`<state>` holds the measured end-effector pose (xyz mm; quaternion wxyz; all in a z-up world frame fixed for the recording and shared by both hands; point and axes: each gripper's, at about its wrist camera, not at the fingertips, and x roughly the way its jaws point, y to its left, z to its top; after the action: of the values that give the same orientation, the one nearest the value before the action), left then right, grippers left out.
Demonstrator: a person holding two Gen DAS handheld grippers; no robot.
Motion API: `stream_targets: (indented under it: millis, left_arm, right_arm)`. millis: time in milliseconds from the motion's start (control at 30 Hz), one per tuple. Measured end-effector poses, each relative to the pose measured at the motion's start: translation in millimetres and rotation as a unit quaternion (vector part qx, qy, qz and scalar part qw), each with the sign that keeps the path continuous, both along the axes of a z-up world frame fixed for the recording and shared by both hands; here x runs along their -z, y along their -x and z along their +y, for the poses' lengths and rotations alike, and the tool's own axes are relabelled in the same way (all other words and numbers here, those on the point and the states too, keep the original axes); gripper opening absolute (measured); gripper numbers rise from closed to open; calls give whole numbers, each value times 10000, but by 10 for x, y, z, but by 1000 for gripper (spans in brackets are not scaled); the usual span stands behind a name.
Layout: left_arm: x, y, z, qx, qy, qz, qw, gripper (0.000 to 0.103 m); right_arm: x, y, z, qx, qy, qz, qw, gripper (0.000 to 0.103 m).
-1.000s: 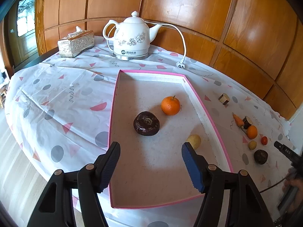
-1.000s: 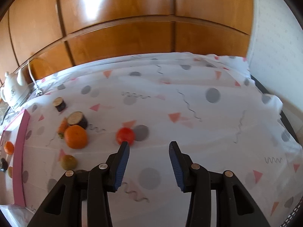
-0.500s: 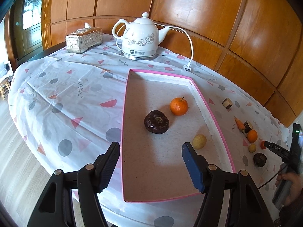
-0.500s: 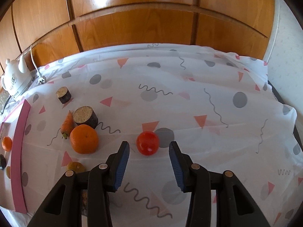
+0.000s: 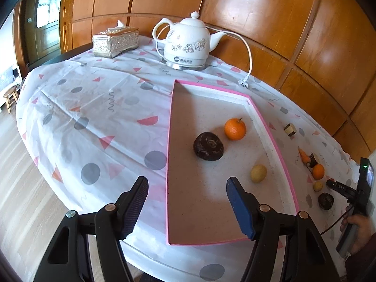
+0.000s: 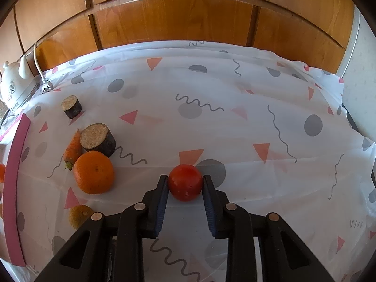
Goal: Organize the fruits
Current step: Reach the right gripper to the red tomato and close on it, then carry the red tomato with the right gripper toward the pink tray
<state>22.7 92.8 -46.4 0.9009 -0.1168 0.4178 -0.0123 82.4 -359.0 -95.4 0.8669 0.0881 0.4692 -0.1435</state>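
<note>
While a second ago its jaws stood apart short of the fruit, the right tool [image 6: 185, 185] now clamped the red tomato [image 6: 185, 182] on the worktop [image 6: 235, 129].

Left wrist view: the left tool [image 5: 188, 202] hung open and empty over the pink-rimmed tray's [image 5: 277, 150] near end, the view shifted slightly from before; an orange [image 5: 235, 128], a dark fruit [image 5: 208, 146] and a yellow fruit [image 5: 258, 173] lay inside as earlier.
Right wrist view: both pads pressed the tomato's sides; a second orange [image 6: 94, 172] sat nearby to the left.
</note>
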Motion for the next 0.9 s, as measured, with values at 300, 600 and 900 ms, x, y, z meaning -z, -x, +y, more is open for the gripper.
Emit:
stream_targets:
  millis: [300,600,900]
  left_arm:
    - [-10,9,48,-101,59,-23,9999,70]
    - [-26,22,121,-231,108,-48,9997,73]
    - [-30,40,209,-368,121,-47,9992,74]
  right_arm:
    - [-399,100,312,-527,1,-572,9970,29]
    - [-648,56,1249,-2013,-320,-821,9756,29]
    - [-594,-90,2193,-3082,-564,-681,9472,29]
